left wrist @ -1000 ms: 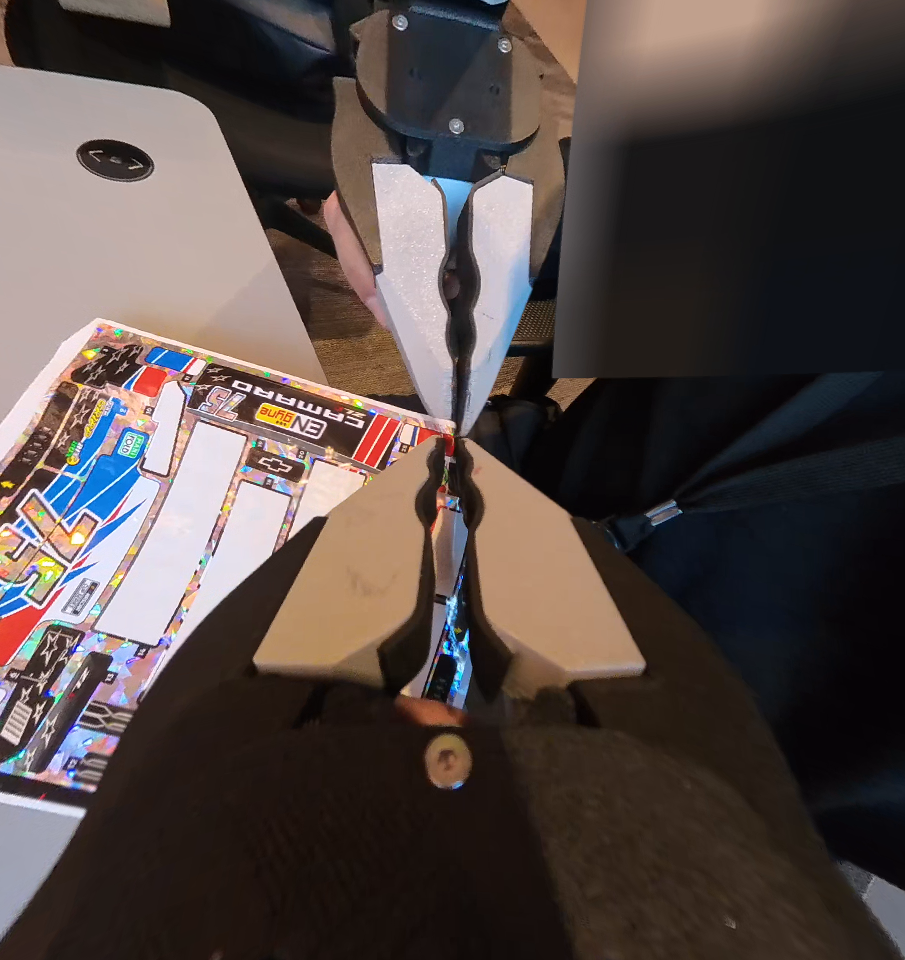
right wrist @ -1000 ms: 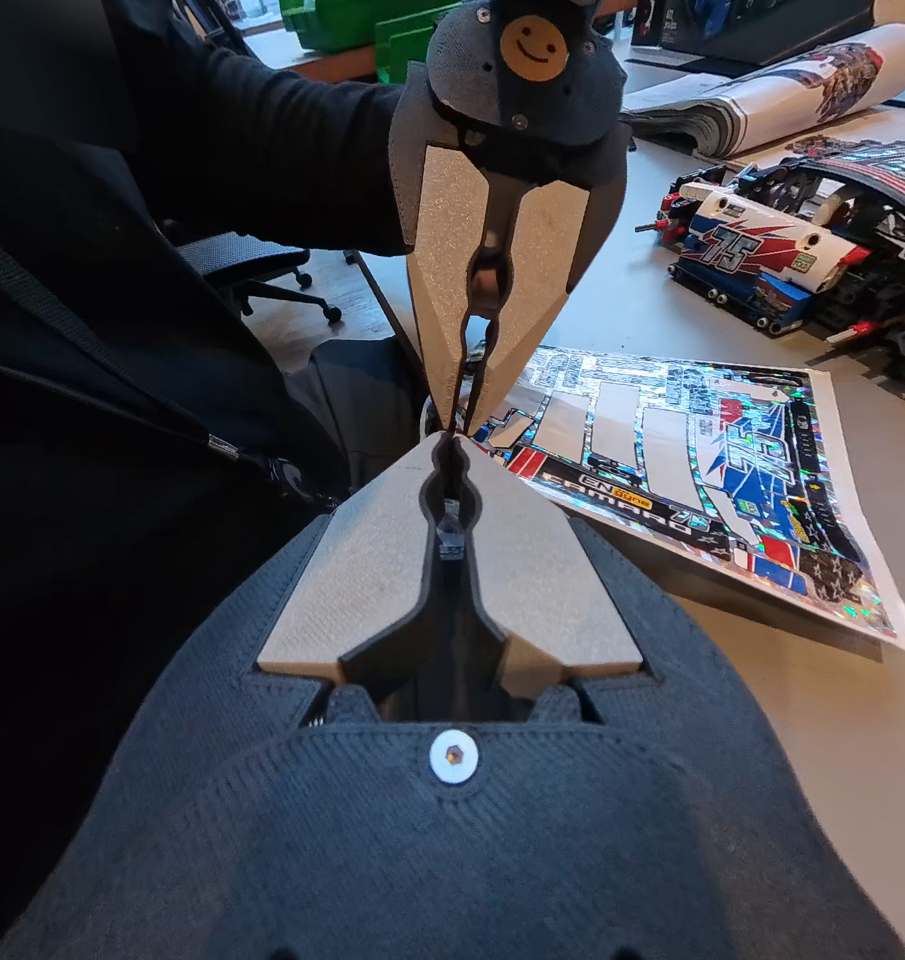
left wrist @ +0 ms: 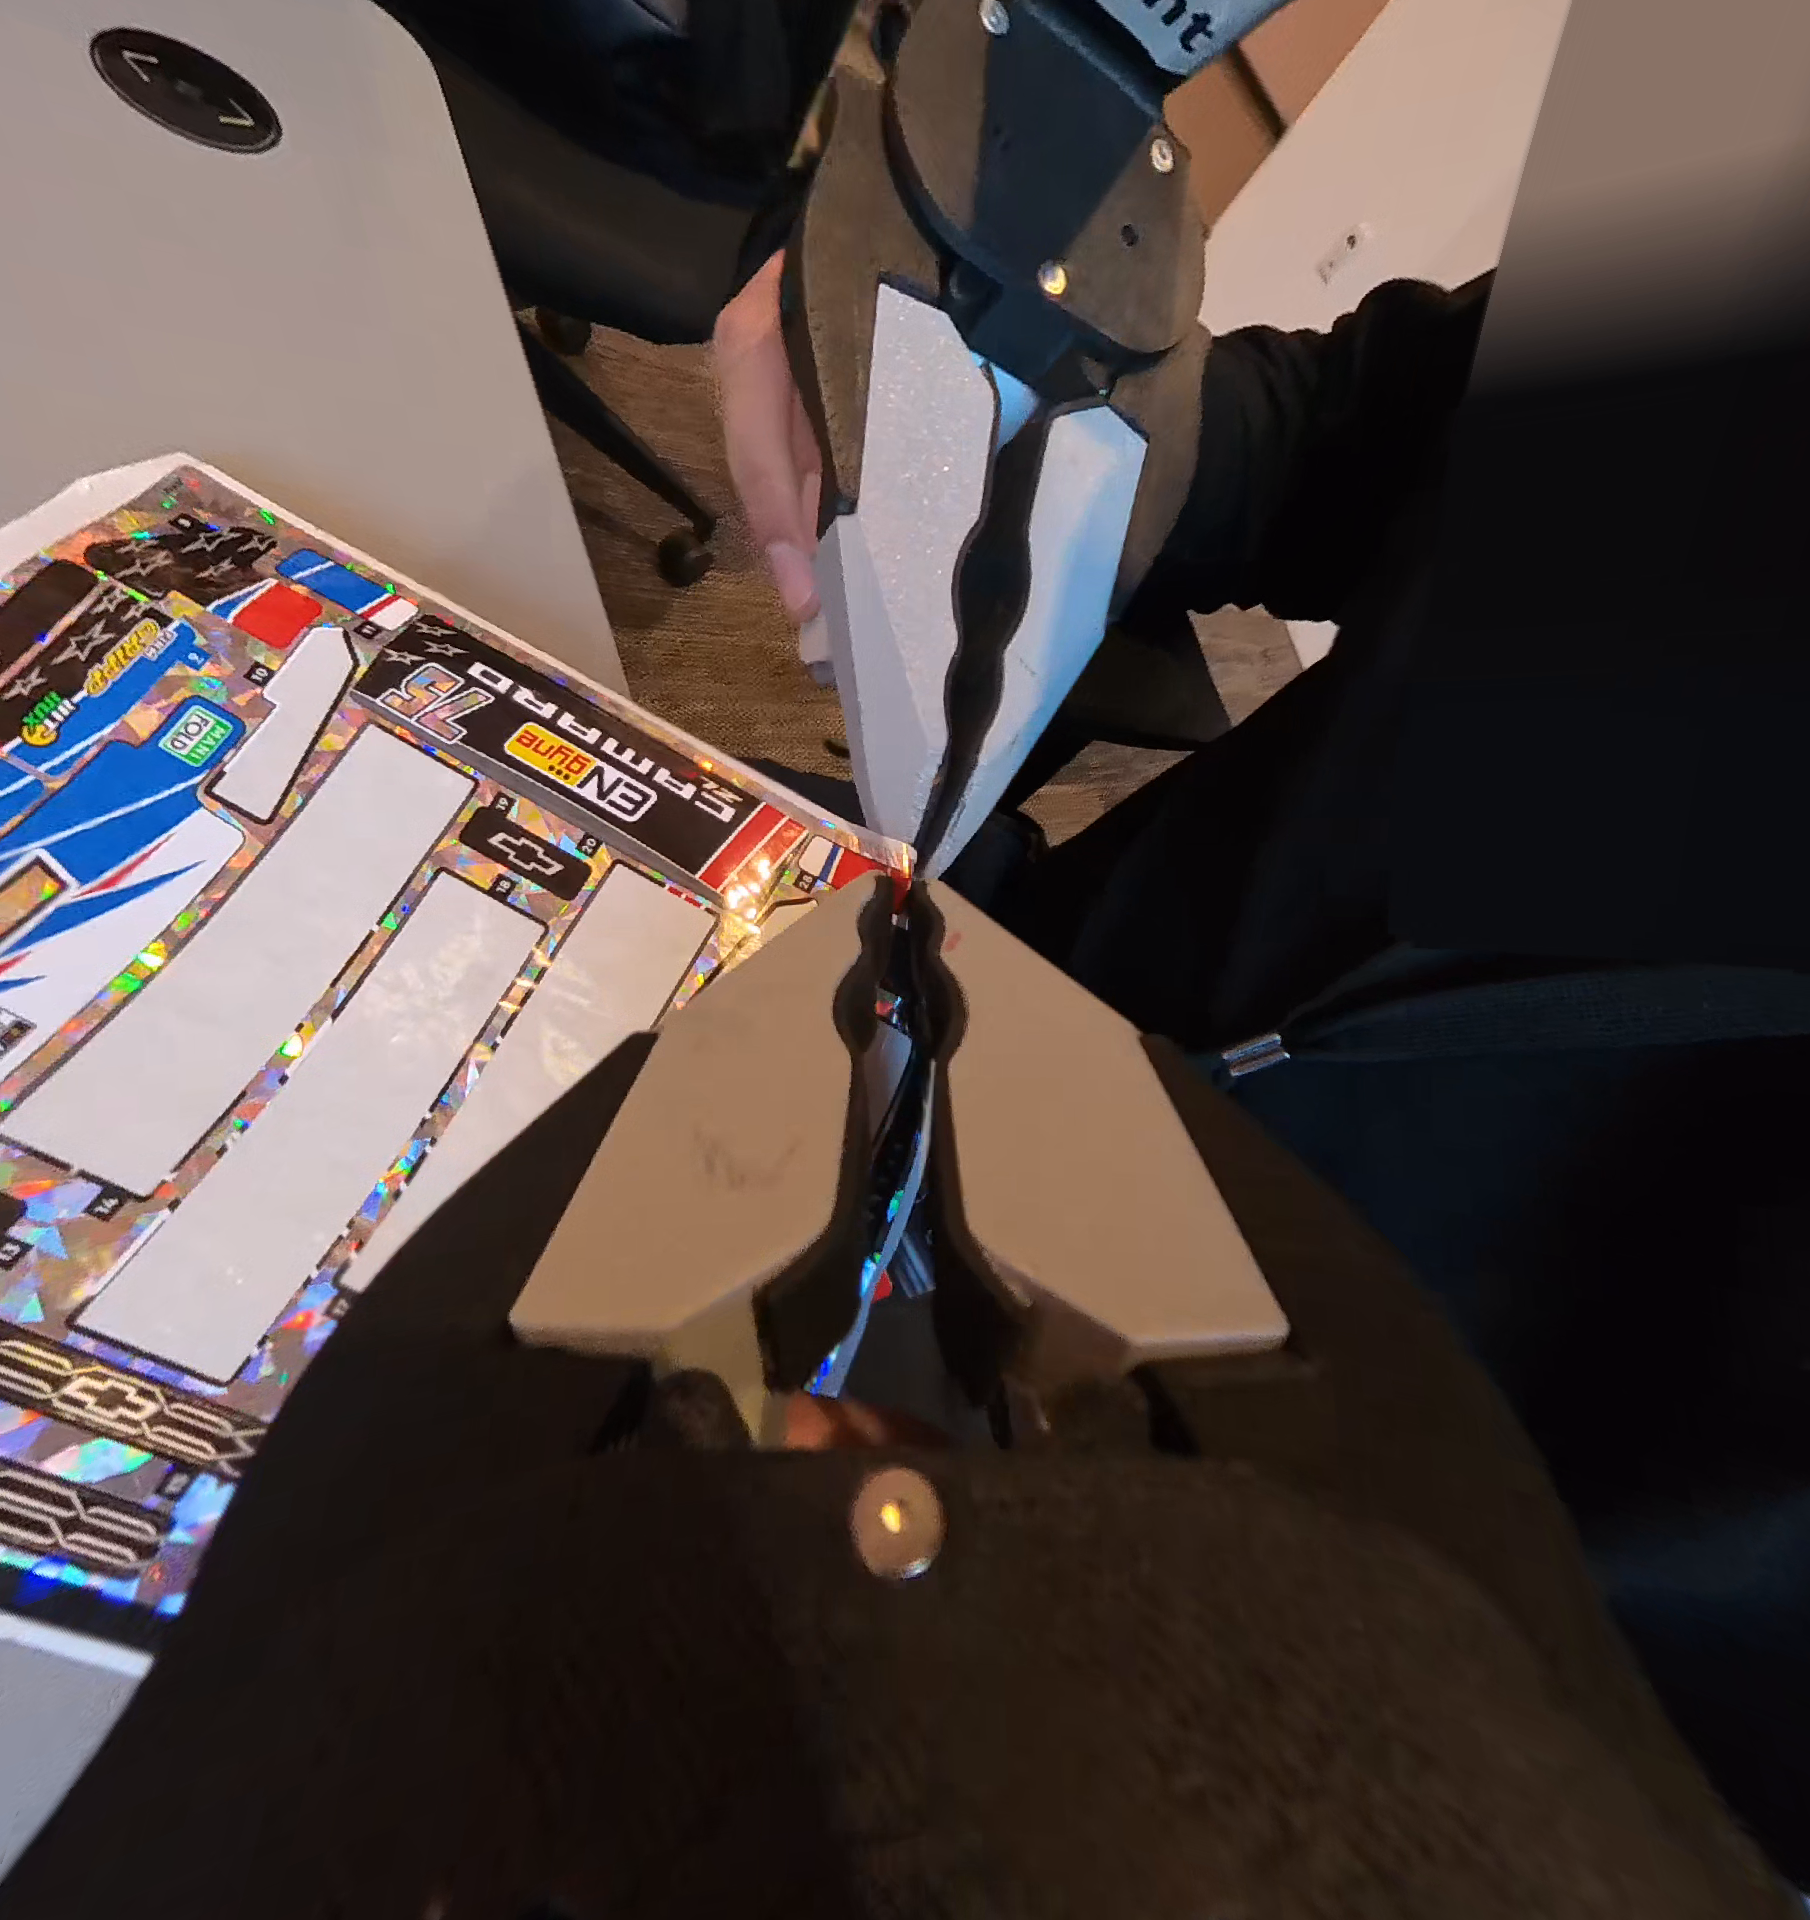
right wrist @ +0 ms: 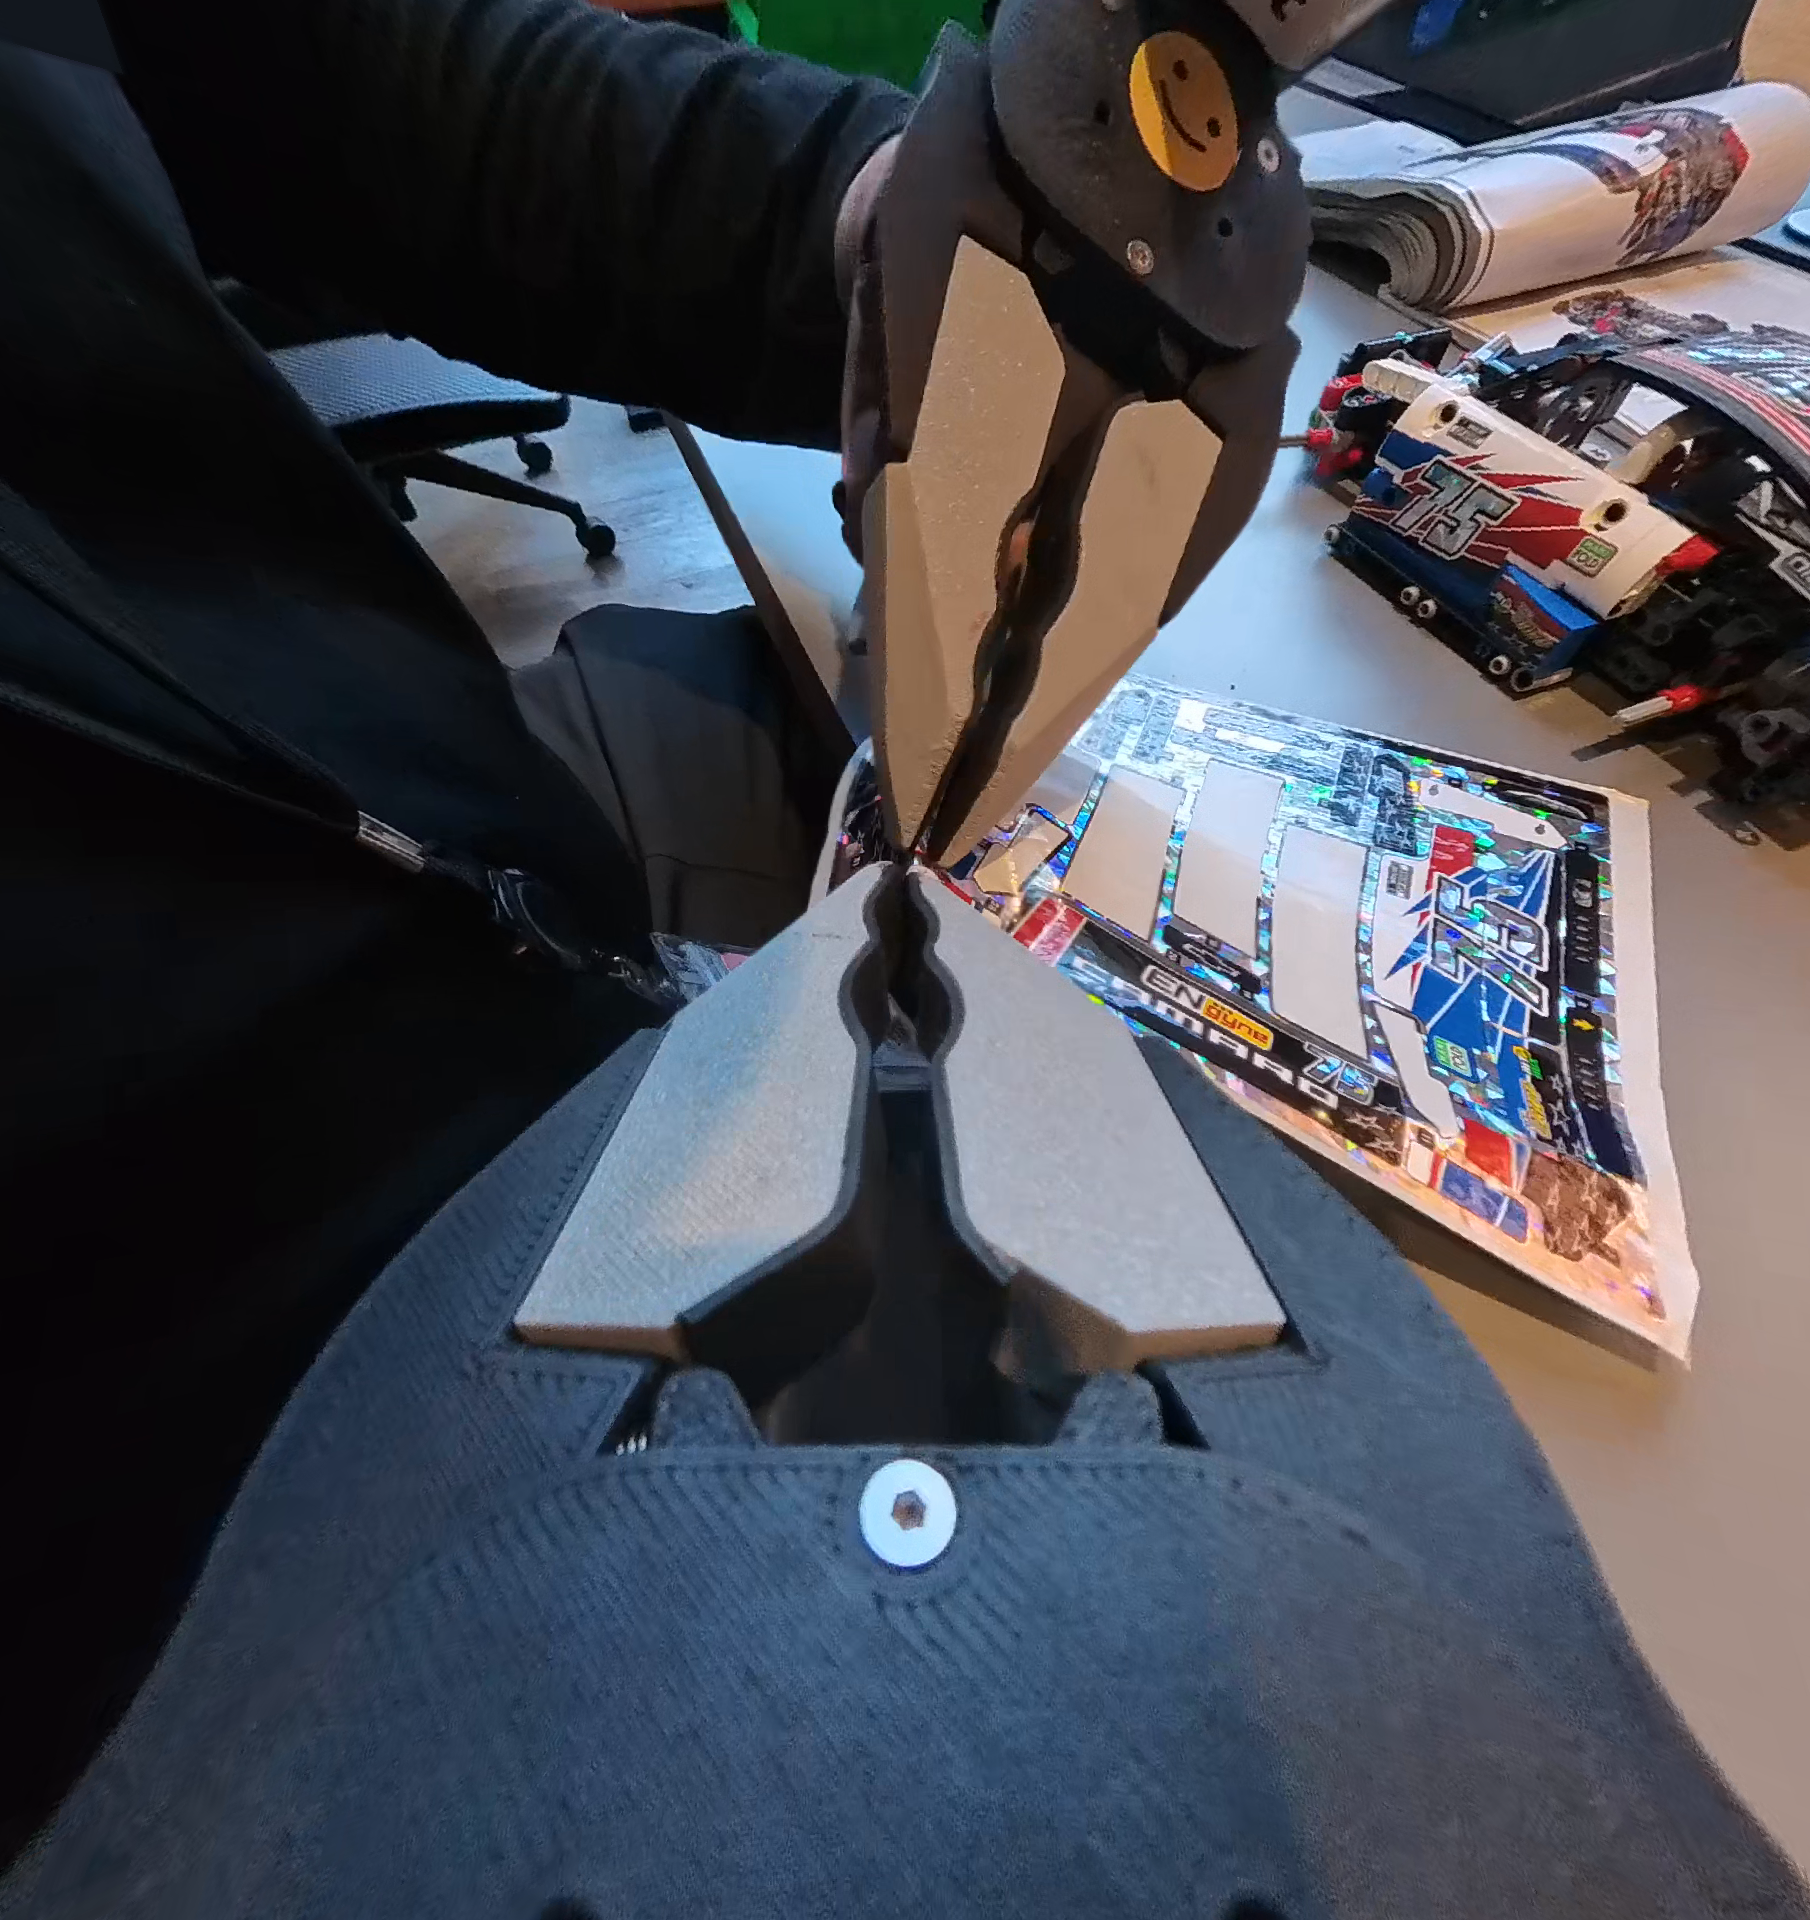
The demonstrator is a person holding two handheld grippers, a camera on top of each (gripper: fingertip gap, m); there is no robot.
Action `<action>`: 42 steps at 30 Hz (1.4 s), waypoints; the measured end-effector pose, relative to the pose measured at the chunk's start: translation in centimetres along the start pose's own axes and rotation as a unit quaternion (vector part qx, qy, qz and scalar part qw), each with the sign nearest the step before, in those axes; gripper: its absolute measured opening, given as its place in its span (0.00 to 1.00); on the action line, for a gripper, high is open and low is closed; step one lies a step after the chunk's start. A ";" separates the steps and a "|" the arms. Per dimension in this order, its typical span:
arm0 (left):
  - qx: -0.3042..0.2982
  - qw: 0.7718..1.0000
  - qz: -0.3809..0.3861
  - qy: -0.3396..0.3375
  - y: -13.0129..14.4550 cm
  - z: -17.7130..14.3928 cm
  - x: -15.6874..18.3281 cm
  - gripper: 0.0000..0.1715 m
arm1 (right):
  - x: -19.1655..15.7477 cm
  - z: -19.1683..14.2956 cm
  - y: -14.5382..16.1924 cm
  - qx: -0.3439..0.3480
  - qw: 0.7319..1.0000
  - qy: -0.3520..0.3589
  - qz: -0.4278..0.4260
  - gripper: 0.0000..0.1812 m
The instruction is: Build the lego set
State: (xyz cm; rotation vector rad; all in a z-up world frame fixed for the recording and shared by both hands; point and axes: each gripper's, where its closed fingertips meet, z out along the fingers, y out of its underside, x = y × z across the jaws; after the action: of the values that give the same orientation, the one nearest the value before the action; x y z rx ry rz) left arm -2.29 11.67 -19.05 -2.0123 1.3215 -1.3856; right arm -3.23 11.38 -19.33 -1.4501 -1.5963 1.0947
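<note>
The left gripper (left wrist: 896, 899) pinched the sticker sheet (left wrist: 288, 977); the right gripper (right wrist: 899, 881), pressed together tip-to-tip, seemingly nipped a sticker corner — best peeled slowly, low.

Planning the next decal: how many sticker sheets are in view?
1. The sticker sheet lies at the edge of the table, near the car model, with its corner pinched in the left gripper. Others could be hidden under it.
</note>
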 end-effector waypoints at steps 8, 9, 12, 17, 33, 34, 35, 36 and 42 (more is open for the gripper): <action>-0.012 1.000 0.002 -0.011 0.5 0.3 -0.5 0.00 | 0.2 0.3 0.6 -0.026 0.999 0.024 -0.036 0.00; -0.012 1.000 0.003 -0.010 0.5 0.3 -0.5 0.00 | 0.1 0.3 0.6 -0.026 0.999 0.024 -0.036 0.00; -0.013 1.000 0.004 -0.012 0.4 0.4 -0.5 0.00 | 0.1 0.4 0.7 -0.030 0.998 0.026 -0.041 0.00; -0.014 1.000 0.000 -0.007 0.5 0.4 -0.3 0.00 | 0.0 0.5 0.8 -0.040 0.997 0.031 -0.056 0.00; 0.015 0.999 -0.018 -0.041 0.6 -0.3 -1.1 0.00 | 1.1 0.3 1.1 0.013 0.991 -0.007 0.130 0.00; 0.022 0.999 -0.012 -0.048 0.4 -0.4 -1.1 0.00 | 1.3 -0.1 0.7 0.038 0.984 -0.022 0.170 0.00; 0.031 0.998 -0.006 -0.057 0.0 -0.3 -1.2 0.00 | 1.5 -0.5 0.2 0.063 0.976 -0.037 0.205 0.03; 0.038 0.997 0.002 -0.067 -0.2 -0.4 -1.2 0.00 | 1.6 -0.8 -0.2 0.086 0.967 -0.050 0.233 0.03; 0.089 0.979 0.076 -0.164 -2.1 -1.0 -1.8 0.00 | 2.8 -1.5 -0.5 0.156 0.910 -0.084 0.375 0.04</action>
State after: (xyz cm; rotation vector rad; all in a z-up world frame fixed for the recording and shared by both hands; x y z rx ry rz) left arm -2.28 14.45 -18.11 -1.8792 1.1343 -1.0112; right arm -2.38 14.33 -18.39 -1.8222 -0.8818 1.8504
